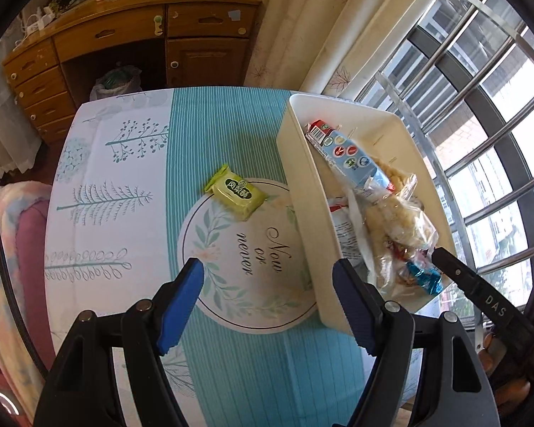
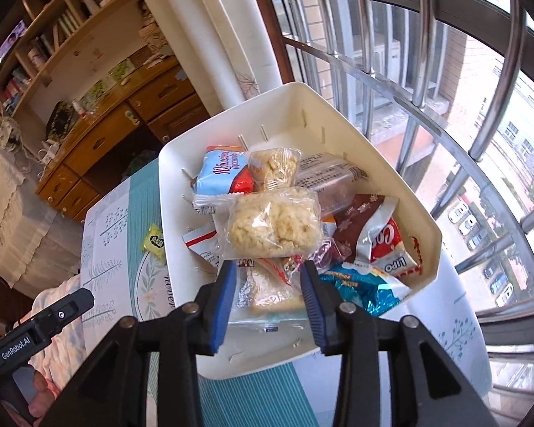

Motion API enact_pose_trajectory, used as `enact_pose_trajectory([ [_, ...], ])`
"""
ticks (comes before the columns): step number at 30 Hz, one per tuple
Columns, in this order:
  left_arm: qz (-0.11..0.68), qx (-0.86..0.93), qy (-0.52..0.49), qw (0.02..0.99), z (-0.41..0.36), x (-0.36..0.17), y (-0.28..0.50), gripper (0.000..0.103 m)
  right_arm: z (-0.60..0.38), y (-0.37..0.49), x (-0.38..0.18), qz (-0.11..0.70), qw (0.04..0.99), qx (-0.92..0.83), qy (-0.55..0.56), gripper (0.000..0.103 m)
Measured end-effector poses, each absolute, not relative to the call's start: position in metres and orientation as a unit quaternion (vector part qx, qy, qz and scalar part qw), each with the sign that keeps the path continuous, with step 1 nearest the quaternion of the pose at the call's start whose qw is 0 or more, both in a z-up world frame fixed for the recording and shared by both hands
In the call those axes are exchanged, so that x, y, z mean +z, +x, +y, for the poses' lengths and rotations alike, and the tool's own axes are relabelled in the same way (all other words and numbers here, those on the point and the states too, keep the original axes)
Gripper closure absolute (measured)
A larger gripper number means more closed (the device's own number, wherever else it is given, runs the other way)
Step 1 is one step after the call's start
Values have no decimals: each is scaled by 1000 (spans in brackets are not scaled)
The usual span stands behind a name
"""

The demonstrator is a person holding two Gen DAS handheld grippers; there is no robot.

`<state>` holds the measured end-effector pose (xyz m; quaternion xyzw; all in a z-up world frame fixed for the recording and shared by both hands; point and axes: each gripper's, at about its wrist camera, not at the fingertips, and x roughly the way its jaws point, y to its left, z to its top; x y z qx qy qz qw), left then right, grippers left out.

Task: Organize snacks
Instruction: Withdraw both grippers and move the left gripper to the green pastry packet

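A white bin (image 1: 302,185) stands on the table's right side and holds several wrapped snacks; its rim also shows in the right wrist view (image 2: 302,87). A green snack packet (image 1: 235,194) lies on the tablecloth left of the bin, also seen small in the right wrist view (image 2: 155,241). My left gripper (image 1: 267,302) is open and empty above the tablecloth, near the bin's left wall. My right gripper (image 2: 268,295) is open over the bin's near end, its fingers on either side of a clear rice-cracker packet (image 2: 267,288) without closing on it.
The table wears a teal and white cloth (image 1: 210,124) with a round "Now or never" print. A wooden desk (image 1: 124,35) stands beyond it. A barred window (image 1: 480,106) runs along the right. A bed with a blanket (image 1: 10,249) lies left.
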<state>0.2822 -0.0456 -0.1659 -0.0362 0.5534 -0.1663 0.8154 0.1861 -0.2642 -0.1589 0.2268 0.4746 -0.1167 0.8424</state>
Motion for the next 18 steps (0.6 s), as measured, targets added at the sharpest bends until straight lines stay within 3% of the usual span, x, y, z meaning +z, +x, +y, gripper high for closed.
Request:
enact_pose_trajectory([
  [9, 577, -191, 42, 793, -50, -194, 321, 21, -257, 182, -167, 492, 812, -167, 266, 52],
  [18, 587, -202, 88, 779, -64, -236, 370, 19, -257, 183, -170, 508, 788, -208, 277, 52],
])
